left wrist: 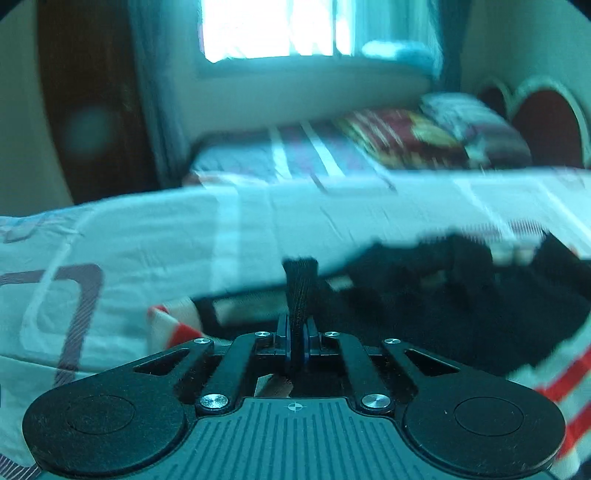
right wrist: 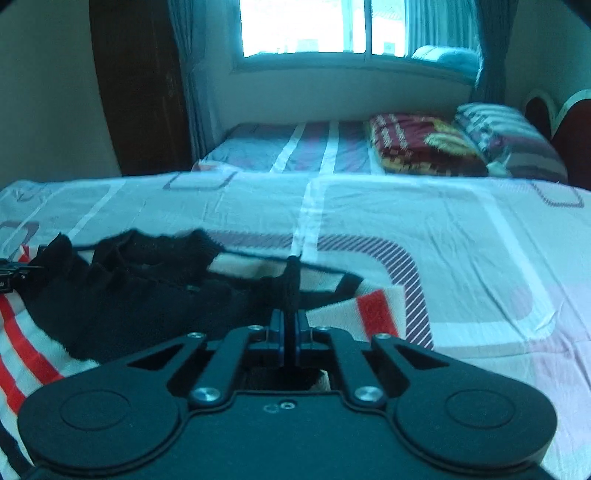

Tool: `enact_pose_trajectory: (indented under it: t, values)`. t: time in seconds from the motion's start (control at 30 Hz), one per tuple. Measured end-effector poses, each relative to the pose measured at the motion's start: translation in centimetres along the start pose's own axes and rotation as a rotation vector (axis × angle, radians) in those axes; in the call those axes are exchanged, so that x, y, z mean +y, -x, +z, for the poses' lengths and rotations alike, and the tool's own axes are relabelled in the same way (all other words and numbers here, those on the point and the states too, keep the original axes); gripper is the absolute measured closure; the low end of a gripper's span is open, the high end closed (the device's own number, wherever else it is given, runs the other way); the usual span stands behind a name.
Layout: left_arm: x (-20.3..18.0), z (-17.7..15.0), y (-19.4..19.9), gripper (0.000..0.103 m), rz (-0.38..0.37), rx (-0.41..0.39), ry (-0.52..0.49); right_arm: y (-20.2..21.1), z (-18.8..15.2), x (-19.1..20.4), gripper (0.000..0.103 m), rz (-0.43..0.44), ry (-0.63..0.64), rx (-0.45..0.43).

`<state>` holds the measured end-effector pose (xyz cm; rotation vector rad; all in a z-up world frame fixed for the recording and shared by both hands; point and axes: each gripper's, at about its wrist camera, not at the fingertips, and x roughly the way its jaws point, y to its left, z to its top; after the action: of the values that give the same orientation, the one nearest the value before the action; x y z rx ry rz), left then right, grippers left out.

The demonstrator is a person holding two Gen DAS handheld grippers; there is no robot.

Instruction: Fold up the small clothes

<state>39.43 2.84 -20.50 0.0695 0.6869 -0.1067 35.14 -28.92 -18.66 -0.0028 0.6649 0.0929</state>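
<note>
Pinching only thin black edges, your left gripper (left wrist: pixel 298 295) and right gripper (right wrist: pixel 291 291), both clamped on the garment (right wrist: pixel 122 291), risk slipping if you tug.

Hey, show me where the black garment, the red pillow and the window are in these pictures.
black garment (right wrist: pixel 122 291): right wrist view, on its bunched middle.
red pillow (right wrist: pixel 417 147): right wrist view, on its top face.
window (right wrist: pixel 303 26): right wrist view, on the bright left pane.

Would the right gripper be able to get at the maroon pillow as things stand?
Probably not: the right gripper is shut on the black garment, and the maroon pillow lies on the far bed, well beyond.
</note>
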Motion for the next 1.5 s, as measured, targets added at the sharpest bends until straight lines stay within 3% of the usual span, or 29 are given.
enact_pose_trajectory:
  t: [0.13, 0.23, 0.3, 0.37, 0.4, 0.47, 0.5, 0.53, 0.6, 0.77, 0.87, 0.93, 1.0, 1.17, 1.27, 1.33, 1.5]
  values:
    - [1.3, 1.0, -1.1, 0.097, 0.025, 0.003, 0.073, -0.3, 1.0, -0.5, 0.098, -0.054, 0.004, -0.026]
    - [1.2, -0.1, -2.7, 0.097, 0.056, 0.053, 0.057, -2.5, 0.2, -0.4, 0.098, -0.089, 0.037, 0.054]
    - [0.8, -0.8, -3.1, 0.097, 0.072, 0.063, 0.026, -2.8, -0.2, 0.0, 0.096, -0.101, 0.06, 0.061]
    - [0.5, -0.6, -2.5, 0.096, 0.073, 0.065, -0.002, -2.4, 0.3, 0.3, 0.089, -0.097, 0.059, 0.075]
    - [0.6, -0.5, -2.0, 0.091, 0.069, 0.071, 0.002, -1.8, 0.5, 0.3, 0.075, -0.086, 0.05, 0.061]
    - [1.1, -0.3, -0.7, 0.057, 0.076, 0.06, 0.047, -0.3, 0.9, 0.5, 0.073, -0.072, 0.027, 0.025]
    - [1.4, -0.4, 0.3, 0.024, 0.079, 0.034, 0.07, 0.4, 0.9, 0.9, 0.073, -0.055, 0.024, 0.013]
    - [1.5, -0.4, 1.4, 0.013, 0.076, -0.009, 0.086, 1.0, 1.0, 1.3, 0.073, -0.039, 0.026, 0.005]
    - [0.8, -0.2, 2.9, 0.013, 0.049, -0.064, 0.048, 1.6, 1.1, 2.6, 0.072, 0.016, 0.037, 0.003]
    - [-2.9, 0.3, 1.7, 0.013, -0.082, 0.019, -0.012, 0.2, 1.3, 7.0, 0.075, 0.119, 0.045, 0.056]
    - [-4.8, 0.0, -0.3, 0.013, -0.063, 0.076, -0.035, -1.1, 1.2, 9.1, 0.074, 0.131, 0.056, 0.073]
    - [-4.4, -0.9, -2.0, 0.013, -0.018, 0.142, -0.023, -2.2, 0.6, 9.6, 0.074, 0.076, 0.107, 0.105]
    - [-3.0, -1.5, -1.7, 0.013, -0.026, 0.121, 0.021, -2.9, -0.4, 8.4, 0.077, 0.059, 0.1, 0.123]
    - [-1.3, -2.7, 0.4, 0.014, 0.02, 0.104, 0.014, -1.4, -1.2, 4.6, 0.078, -0.014, -0.006, 0.104]
    - [-0.6, -3.6, 1.8, 0.014, 0.021, 0.103, 0.034, -0.2, -1.5, 4.6, 0.076, -0.046, -0.002, 0.106]
    - [-1.0, -4.0, 3.0, 0.013, 0.02, 0.087, 0.025, 1.3, -1.7, 5.4, 0.072, -0.015, -0.008, 0.071]
    - [-3.2, -4.9, 5.8, 0.013, -0.067, 0.053, 0.003, 4.4, -2.8, 8.9, 0.073, 0.091, 0.008, 0.029]
